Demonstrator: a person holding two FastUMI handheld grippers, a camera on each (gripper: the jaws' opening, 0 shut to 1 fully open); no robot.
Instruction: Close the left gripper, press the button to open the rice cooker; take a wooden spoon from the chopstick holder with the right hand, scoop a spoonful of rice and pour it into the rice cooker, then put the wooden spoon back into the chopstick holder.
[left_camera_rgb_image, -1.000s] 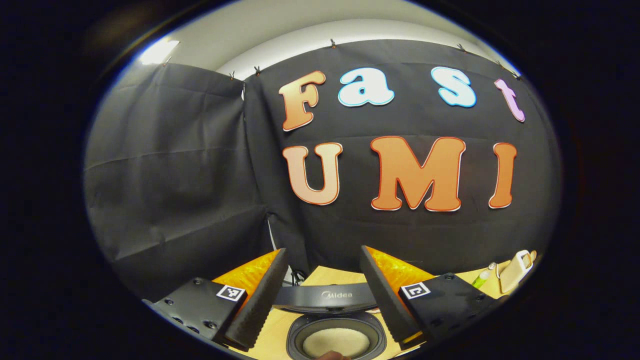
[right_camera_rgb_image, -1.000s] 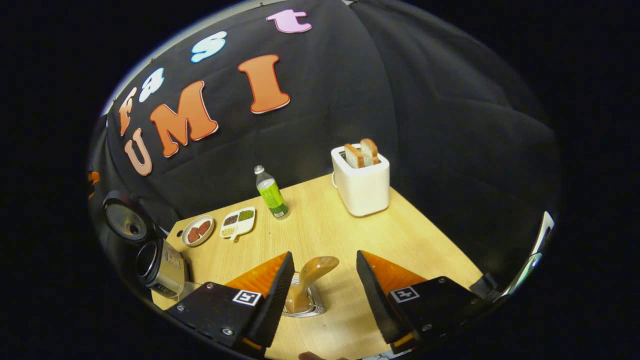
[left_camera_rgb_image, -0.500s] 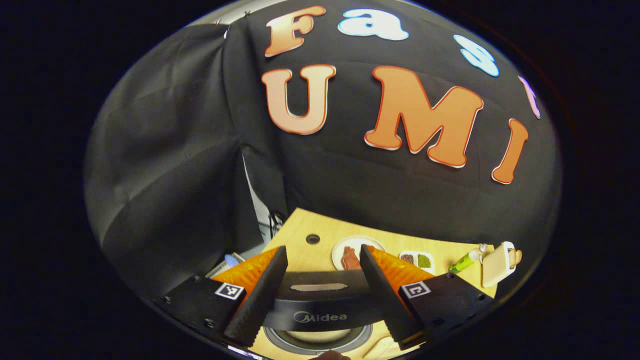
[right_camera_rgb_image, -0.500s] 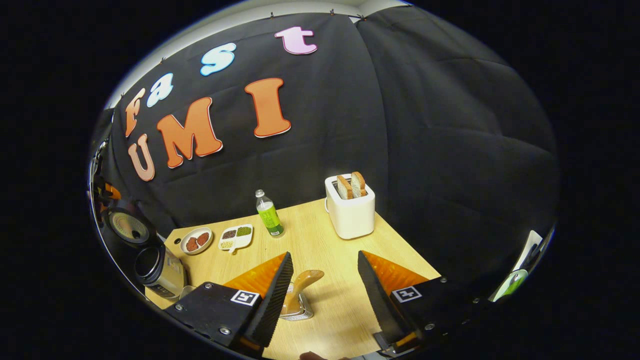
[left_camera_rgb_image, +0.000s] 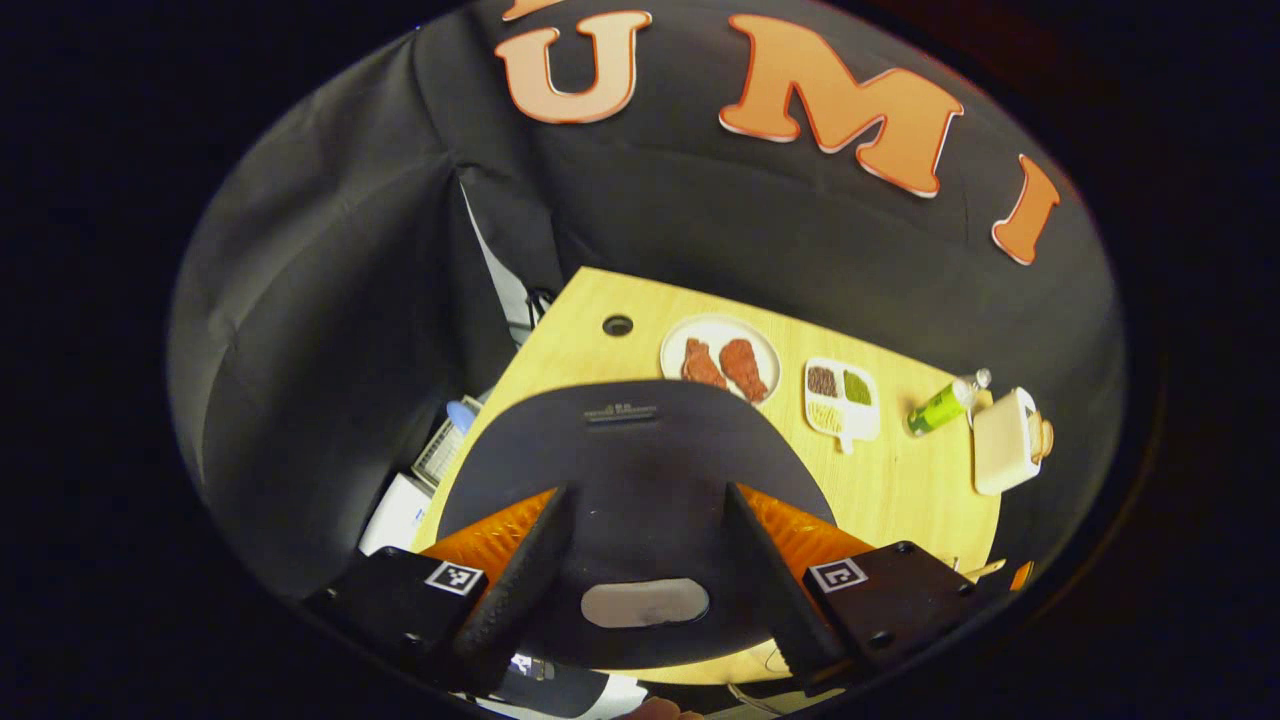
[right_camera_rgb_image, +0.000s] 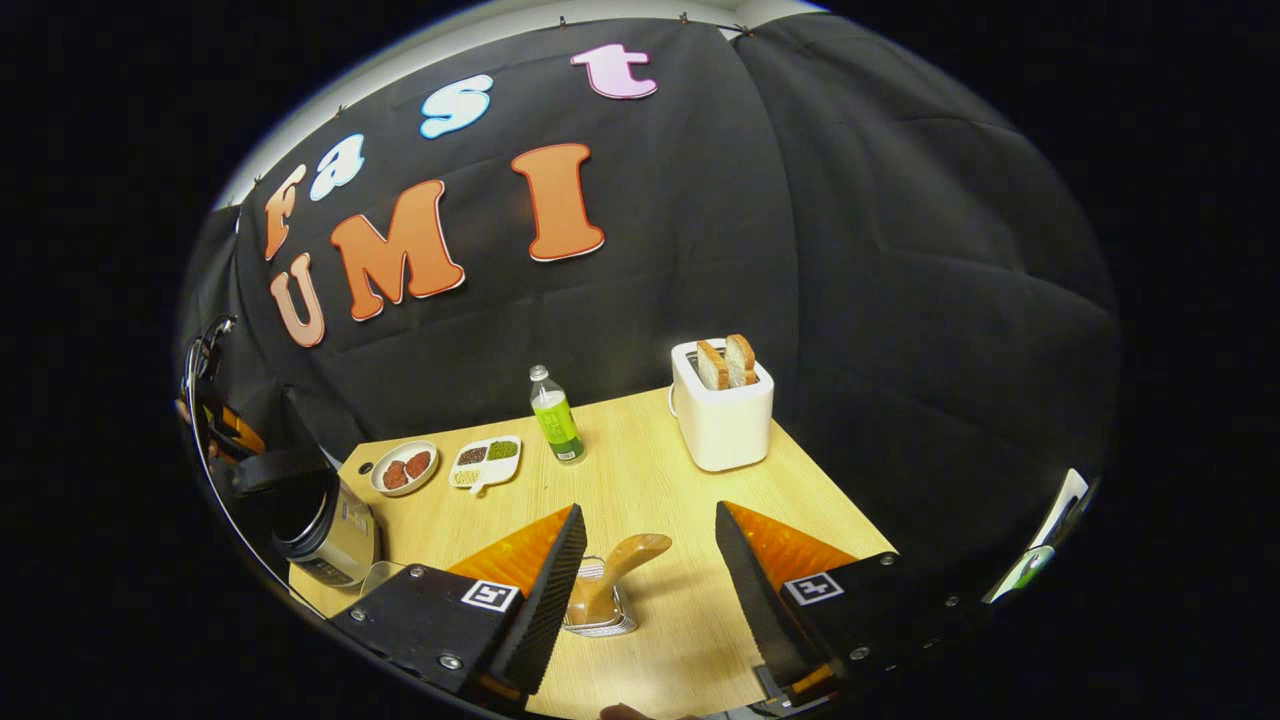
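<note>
Wooden spoon (right_camera_rgb_image: 612, 570) stood in chopstick holder (right_camera_rgb_image: 597, 615) on counter (right_camera_rgb_image: 660, 470), dead ahead between right tongs (right_camera_rgb_image: 640, 580), spread open; handle leaning right. Left tongs (left_camera_rgb_image: 640, 585) open over rice cooker (left_camera_rgb_image: 620, 450) lid.

rice cooker (left_camera_rgb_image: 620, 470) lid swung down shut, rice pot now covered, left gripper (left_camera_rgb_image: 640, 590) tipped down over the lid
</note>
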